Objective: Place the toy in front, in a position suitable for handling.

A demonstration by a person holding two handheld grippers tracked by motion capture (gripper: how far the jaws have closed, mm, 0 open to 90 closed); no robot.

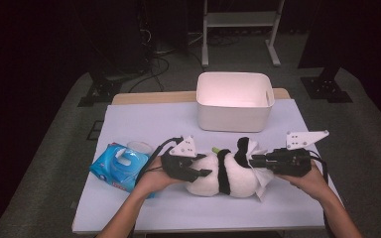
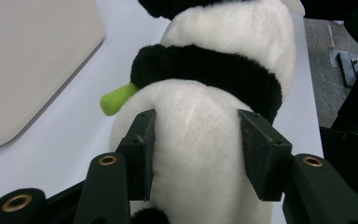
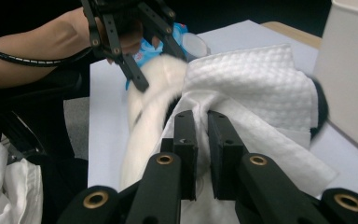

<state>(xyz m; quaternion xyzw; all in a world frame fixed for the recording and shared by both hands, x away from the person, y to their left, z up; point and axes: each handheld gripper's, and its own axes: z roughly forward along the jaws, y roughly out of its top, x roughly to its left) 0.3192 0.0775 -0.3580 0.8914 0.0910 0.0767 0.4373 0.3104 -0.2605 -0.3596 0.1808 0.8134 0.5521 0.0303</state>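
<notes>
White plush panda (image 1: 223, 173) lay at lower centre; your left gripper (image 1: 198, 172) clamped its body, your right gripper (image 1: 256, 161) pinched a wipe (image 1: 262, 182) against it.

A plush panda (image 1: 223, 174) lies on its side, white wipe (image 1: 261, 174) draped over its head.

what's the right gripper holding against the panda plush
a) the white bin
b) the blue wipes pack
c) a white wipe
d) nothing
c: in the right gripper view, the right gripper has its fingers pinched on a white wipe draped over the panda plush.
</notes>
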